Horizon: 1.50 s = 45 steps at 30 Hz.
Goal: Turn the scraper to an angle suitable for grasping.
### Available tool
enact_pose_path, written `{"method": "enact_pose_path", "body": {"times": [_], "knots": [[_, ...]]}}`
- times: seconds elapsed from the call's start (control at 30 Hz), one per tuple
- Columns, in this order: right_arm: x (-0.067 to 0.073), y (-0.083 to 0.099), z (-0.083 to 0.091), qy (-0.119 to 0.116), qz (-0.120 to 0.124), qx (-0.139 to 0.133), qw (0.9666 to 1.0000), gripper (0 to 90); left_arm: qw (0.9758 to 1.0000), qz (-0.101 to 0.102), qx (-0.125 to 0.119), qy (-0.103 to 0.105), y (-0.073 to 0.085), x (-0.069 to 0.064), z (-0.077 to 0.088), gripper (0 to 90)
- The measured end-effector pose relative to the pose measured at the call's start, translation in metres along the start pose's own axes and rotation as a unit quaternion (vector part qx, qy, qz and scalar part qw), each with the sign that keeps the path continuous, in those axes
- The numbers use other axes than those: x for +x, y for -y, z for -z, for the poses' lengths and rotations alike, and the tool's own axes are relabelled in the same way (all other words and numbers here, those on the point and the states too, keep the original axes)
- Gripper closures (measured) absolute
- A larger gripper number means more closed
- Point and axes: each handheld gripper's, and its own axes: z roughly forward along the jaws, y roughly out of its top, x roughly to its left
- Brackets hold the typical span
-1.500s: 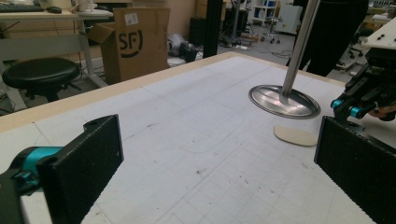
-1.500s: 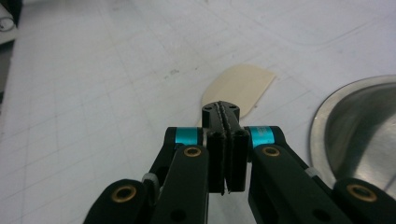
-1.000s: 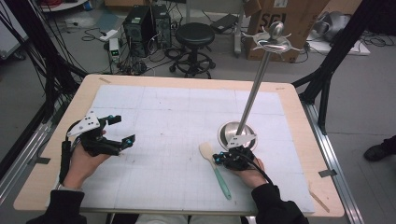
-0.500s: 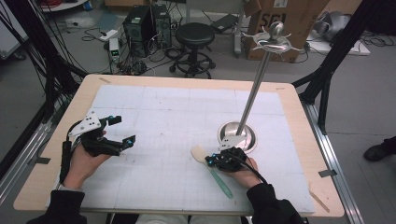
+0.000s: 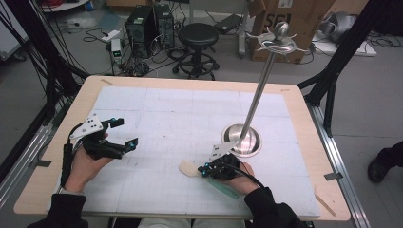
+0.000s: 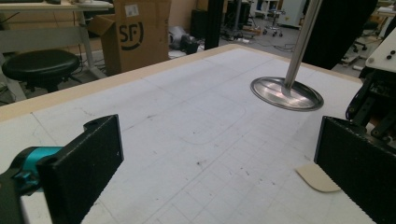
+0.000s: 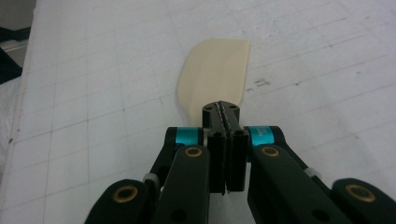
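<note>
A spatula with a cream head (image 5: 189, 168) (image 7: 215, 74) and a green handle (image 5: 228, 190) lies flat on the white gridded mat (image 5: 190, 118). My right gripper (image 5: 203, 170) (image 7: 222, 109) is shut, jaws pressed together with no gap, its tips right at the narrow end of the head. I cannot tell whether they pinch it. The handle runs back under that hand. My left gripper (image 5: 126, 132) (image 6: 219, 163) rests at the table's left, open wide with nothing between its jaws. A corner of the spatula head (image 6: 317, 177) lies ahead of it.
A metal stand with a round base (image 5: 242, 140) (image 6: 286, 93) and a tall pole topped by a hooked disc (image 5: 278, 42) rises just behind my right hand. Off the far edge are a stool (image 5: 197, 35), a cardboard box (image 5: 280, 19) and computers. A thin stick (image 5: 325, 204) lies front right.
My right hand has moved left and toward the front edge. The spatula's head swung the same way with it while the handle's end stayed about where it was. The left hand kept still.
</note>
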Motion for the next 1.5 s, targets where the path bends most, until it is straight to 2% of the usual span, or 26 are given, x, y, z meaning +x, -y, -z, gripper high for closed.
{"method": "enact_pose_path", "body": {"times": [0.07,0.13,0.17,0.37,0.43,0.47,0.53,0.77,0.93,0.97,1.23,1.27,1.5], "knots": [[0.001,0.002,0.013,-0.004,-0.008,-0.031,0.9995,90.0,1.0,0.002,0.0,0.0,0.0,0.0,0.0,1.7],[0.003,0.003,0.016,-0.006,-0.01,-0.034,0.9994,90.0,1.0,0.002,0.003,0.001,0.001,0.001,-0.001,1.7],[0.008,0.008,0.021,-0.011,-0.013,-0.026,0.9995,90.0,1.0,0.0,0.005,0.001,0.001,0.001,-0.001,1.7],[0.023,0.021,0.026,-0.02,-0.022,-0.013,0.9995,90.0,1.0,-0.001,0.006,0.001,0.001,0.0,-0.002,1.7],[0.026,0.022,0.026,-0.021,-0.022,-0.011,0.9995,90.0,1.0,0.006,-0.004,0.006,0.0,0.0,-0.001,1.7],[0.031,0.024,0.026,-0.02,-0.027,0.001,0.9995,90.0,0.9999,0.004,-0.01,0.006,-0.001,0.0,0.0,1.7],[0.033,0.025,0.026,-0.016,-0.028,0.004,0.9995,90.0,0.9999,0.005,-0.015,0.005,-0.002,0.0,0.001,1.7],[0.043,0.033,0.03,-0.011,-0.028,0.018,0.9994,90.0,1.0,0.002,-0.003,0.004,0.0,0.001,-0.002,1.7],[0.039,0.041,0.04,-0.004,-0.038,0.022,0.999,90.0,1.0,0.002,-0.004,0.002,0.0,0.001,-0.002,1.7],[0.038,0.043,0.043,0.008,-0.035,0.022,0.9991,90.0,1.0,0.002,-0.004,0.003,0.0,0.001,-0.002,1.7],[0.025,0.046,0.047,0.039,-0.034,0.015,0.9985,90.0,1.0,-0.001,0.0,0.005,0.0,0.0,-0.003,1.7],[0.021,0.047,0.048,0.054,-0.034,0.013,0.9979,90.0,1.0,0.0,0.0,0.004,0.001,-0.001,-0.003,1.7],[0.008,0.048,0.048,0.082,-0.033,0.002,0.9961,90.0,1.0,-0.002,0.005,0.004,0.001,-0.002,-0.005,1.7]]}}
